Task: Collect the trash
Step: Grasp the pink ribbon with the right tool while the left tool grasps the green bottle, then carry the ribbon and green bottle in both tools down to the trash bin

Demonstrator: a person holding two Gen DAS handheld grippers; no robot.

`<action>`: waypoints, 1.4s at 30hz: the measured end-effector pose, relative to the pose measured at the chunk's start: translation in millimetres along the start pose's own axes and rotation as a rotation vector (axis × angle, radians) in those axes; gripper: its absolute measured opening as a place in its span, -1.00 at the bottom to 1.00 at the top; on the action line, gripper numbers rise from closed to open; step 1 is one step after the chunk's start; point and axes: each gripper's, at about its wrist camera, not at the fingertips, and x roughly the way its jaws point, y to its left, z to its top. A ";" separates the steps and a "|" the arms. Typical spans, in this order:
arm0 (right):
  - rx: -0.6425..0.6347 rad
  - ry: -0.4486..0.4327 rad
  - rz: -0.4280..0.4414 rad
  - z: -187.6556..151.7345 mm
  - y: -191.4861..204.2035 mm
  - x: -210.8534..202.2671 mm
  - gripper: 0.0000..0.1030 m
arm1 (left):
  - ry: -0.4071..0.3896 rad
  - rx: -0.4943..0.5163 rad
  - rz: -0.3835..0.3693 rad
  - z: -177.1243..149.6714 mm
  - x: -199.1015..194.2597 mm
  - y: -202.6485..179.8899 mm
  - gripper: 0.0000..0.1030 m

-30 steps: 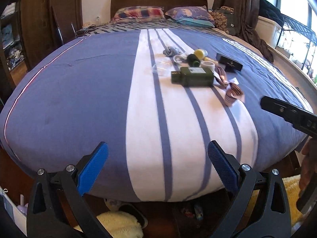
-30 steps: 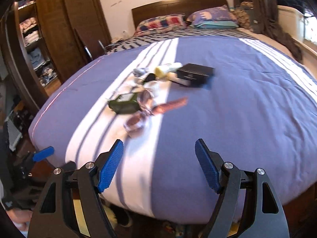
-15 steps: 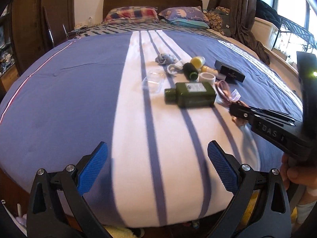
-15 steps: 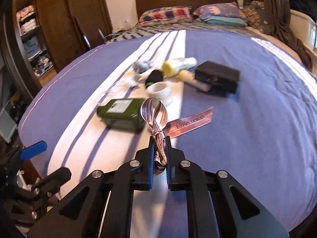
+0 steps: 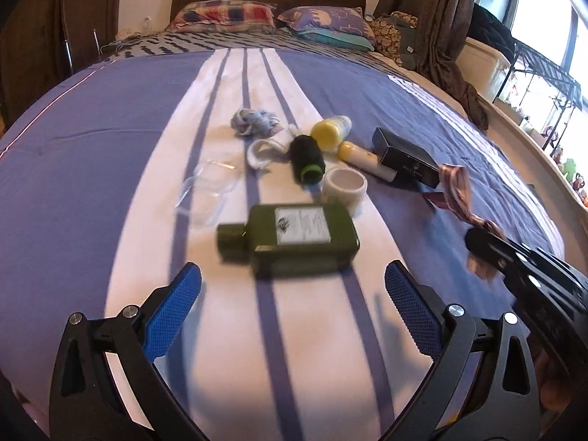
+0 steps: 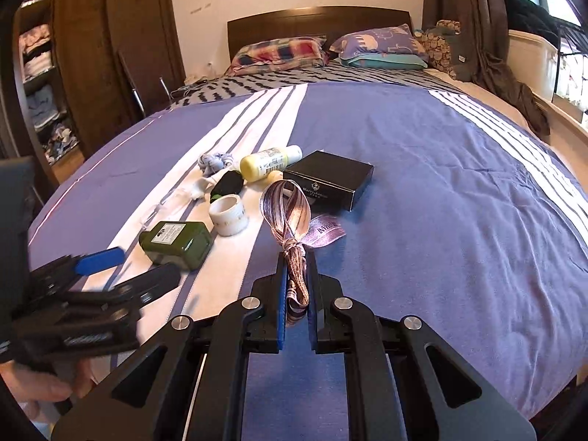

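Bedroom setting: bed (image 6: 422, 169) covered by a blue-purple duvet with white stripe bands, dark wooden headboard (image 6: 319, 22), 2 pillows (image 6: 279, 53) at the head, wardrobe with folded clothes at left, curtains and a bright window at right. Clutter sits grouped on the white stripe area: green bottle (image 5: 301, 240) lying flat with a white label, print too small to read; white tape roll (image 5: 344, 189) just behind it; black bottle with green cap (image 5: 307, 158); yellow bottle (image 6: 270, 161); black box (image 6: 329, 183) with small gold lettering, not readable; clear plastic wrapper (image 5: 209, 193); bundle of pale string (image 5: 253, 121). Right gripper (image 6: 296, 286) is clenched on the knotted end of a pink striped ribbon (image 6: 290, 213), its loop standing up in front of the box; an attached tag shows partial letters "INVI". Left gripper (image 5: 292, 316) is spread wide, nothing between the pads, just short of the green bottle.
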 end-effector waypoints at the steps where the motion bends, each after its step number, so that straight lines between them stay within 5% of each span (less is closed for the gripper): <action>1: 0.000 -0.001 0.001 0.3 0.0 0.2 -0.80 | 0.005 -0.004 0.012 2.8 4.6 0.7 0.85; 10: -0.006 -0.001 0.014 -2.4 -7.5 5.3 -0.80 | 0.013 -0.011 0.041 14.0 24.0 4.2 0.82; 14: -0.003 0.003 0.018 -3.8 -10.1 7.2 -0.80 | 0.008 -0.002 0.048 15.5 22.4 3.6 0.59; 18: -0.008 0.003 0.007 -4.9 -9.6 1.7 -0.80 | 0.014 0.009 0.047 11.6 15.7 1.0 0.59; 42: -0.044 -0.056 -0.073 -69.0 -3.0 -123.8 -0.80 | -0.097 0.114 -0.042 -82.7 -131.1 -52.3 0.59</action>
